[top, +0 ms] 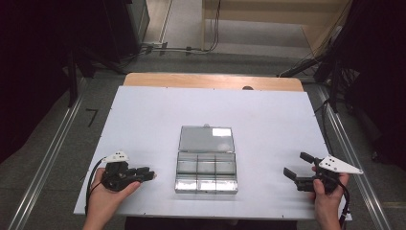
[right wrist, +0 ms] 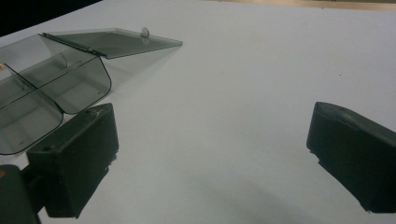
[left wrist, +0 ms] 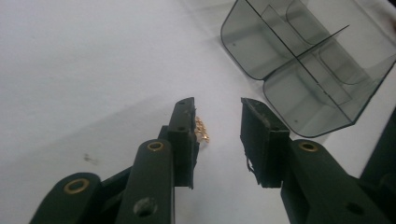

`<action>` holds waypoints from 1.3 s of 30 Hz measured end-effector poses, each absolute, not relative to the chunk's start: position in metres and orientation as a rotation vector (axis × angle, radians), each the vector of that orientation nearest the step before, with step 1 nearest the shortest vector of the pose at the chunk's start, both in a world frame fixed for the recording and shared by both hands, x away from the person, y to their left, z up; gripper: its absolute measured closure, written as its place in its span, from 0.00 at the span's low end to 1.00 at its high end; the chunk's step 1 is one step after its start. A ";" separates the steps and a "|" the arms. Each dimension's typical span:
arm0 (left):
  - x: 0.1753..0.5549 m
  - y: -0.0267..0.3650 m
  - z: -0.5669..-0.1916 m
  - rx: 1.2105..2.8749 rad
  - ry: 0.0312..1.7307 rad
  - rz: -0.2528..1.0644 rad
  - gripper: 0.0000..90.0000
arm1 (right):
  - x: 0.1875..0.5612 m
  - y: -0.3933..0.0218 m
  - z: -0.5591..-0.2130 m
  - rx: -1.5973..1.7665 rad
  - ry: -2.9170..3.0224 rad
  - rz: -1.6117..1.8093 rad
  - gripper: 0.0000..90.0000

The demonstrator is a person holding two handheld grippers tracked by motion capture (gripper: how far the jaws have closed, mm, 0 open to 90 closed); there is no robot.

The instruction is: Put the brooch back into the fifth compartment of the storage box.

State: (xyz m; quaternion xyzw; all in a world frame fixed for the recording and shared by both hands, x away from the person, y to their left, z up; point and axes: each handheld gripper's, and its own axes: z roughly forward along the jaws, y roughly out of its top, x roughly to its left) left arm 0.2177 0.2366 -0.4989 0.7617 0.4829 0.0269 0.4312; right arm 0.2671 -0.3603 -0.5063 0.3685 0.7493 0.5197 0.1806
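Although the left gripper point(left wrist: 217, 116) hovered low over the white table point(top: 143, 124), its narrowed jaws held nothing, with a small gold trinket point(left wrist: 201, 130) lying beside one pad, near the open clear box point(top: 206, 160). The piece looked light, tiny and prone to slipping, best pinched across its bunched middle. The right gripper point(right wrist: 210, 140) stood wide and empty.

A flat white board point(top: 158, 115) lay on top of a light brown wooden desk point(top: 210, 80), and a strip of that desk showed past the board's far edge. The grey floor point(top: 57, 158) around it had shiny metal rails point(top: 45, 165) along both sides. Black cables point(top: 210, 28) ran over the floor behind the desk. Both far corners of the room were dark.
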 end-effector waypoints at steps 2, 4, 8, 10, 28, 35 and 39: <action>0.218 0.234 -0.499 1.911 1.220 0.066 0.76 | 0.267 -0.360 -0.506 1.040 2.116 1.467 0.01; 0.219 0.233 -0.500 1.922 1.234 0.063 0.78 | 0.267 -0.360 -0.506 1.041 2.116 1.469 0.01; 0.220 0.231 -0.501 1.929 1.255 0.077 0.81 | 0.267 -0.361 -0.506 1.048 2.113 1.468 0.01; 0.220 0.230 -0.502 1.935 1.266 0.085 0.82 | 0.268 -0.361 -0.507 1.049 2.113 1.468 0.01; 0.223 0.226 -0.508 1.972 1.285 0.083 0.99 | 0.269 -0.360 -0.507 1.060 2.117 1.460 0.01; 0.223 0.226 -0.508 1.969 1.270 0.064 1.00 | 0.269 -0.360 -0.507 1.062 2.115 1.459 0.01; 0.222 0.227 -0.506 1.962 1.263 0.071 1.00 | 0.269 -0.360 -0.507 1.061 2.114 1.457 0.01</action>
